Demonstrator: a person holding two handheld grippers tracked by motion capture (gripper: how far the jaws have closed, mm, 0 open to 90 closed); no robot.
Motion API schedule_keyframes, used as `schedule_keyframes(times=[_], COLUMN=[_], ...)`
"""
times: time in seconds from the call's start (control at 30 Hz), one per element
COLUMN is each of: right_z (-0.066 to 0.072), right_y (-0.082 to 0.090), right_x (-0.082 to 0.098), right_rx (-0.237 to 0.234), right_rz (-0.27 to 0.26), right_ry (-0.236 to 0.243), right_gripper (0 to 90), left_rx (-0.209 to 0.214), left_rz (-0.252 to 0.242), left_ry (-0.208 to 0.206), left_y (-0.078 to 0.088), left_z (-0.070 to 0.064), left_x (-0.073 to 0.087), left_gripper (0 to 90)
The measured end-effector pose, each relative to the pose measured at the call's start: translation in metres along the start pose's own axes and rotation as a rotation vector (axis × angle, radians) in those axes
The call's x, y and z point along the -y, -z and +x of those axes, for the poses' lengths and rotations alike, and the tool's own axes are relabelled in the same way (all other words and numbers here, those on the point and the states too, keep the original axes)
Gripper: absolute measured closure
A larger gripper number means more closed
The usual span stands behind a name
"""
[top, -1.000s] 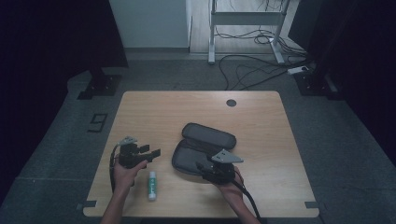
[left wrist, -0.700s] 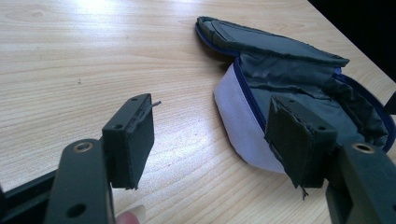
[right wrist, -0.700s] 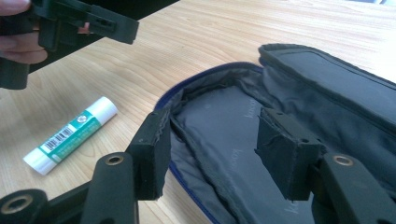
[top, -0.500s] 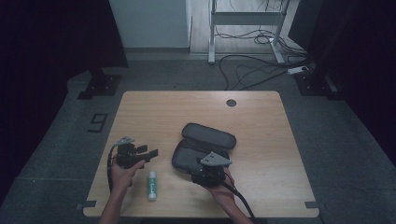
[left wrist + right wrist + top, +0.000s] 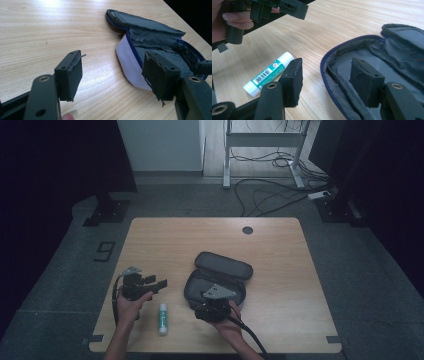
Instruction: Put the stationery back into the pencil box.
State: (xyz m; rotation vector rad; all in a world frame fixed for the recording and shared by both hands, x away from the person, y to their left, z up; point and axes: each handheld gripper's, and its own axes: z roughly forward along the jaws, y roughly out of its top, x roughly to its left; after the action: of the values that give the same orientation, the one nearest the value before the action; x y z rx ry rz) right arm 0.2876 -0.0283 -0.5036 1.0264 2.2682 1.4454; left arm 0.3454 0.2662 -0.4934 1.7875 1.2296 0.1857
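My right gripper (image 5: 324, 82) was open, straddling the open pencil case (image 5: 367, 62) rim; glue stick (image 5: 270, 72) lay left of it, barcode label unreadable. My left gripper (image 5: 115, 75) gaped, empty, beside the case.

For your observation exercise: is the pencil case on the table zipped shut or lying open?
Open. The pencil case has its lid folded back, and the right gripper view shows its grey lining exposed inside the blue zip edge.
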Motion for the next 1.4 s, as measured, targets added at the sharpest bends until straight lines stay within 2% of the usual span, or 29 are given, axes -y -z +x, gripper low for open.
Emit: schedule_keyframes(times=[0.33, 1.03, 1.27, 1.4], right_z=[0.021, 0.055, 0.067, 0.073], right_y=[-0.020, -0.056, -0.070, -0.078], right_x=[-0.001, -0.005, -0.003, -0.001], right_rx=[-0.054, -0.119, -0.126, -0.112], right_rz=[0.020, 0.085, 0.119, 0.154], right_ry=[0.017, 0.047, 0.064, 0.066], right_gripper=[42.8, 43.0, 43.1, 43.1], left_rx=[-0.002, 0.001, 0.001, 0.001], left_rz=[-0.001, 0.007, 0.006, 0.008], left_ry=[0.006, 0.013, 0.016, 0.011], left_y=[0.002, 0.005, 0.006, 0.006], left_z=[0.001, 0.006, 0.007, 0.007], left_x=[0.001, 0.001, 0.001, 0.001], left_gripper=[32.6, 32.6, 32.6, 32.6])
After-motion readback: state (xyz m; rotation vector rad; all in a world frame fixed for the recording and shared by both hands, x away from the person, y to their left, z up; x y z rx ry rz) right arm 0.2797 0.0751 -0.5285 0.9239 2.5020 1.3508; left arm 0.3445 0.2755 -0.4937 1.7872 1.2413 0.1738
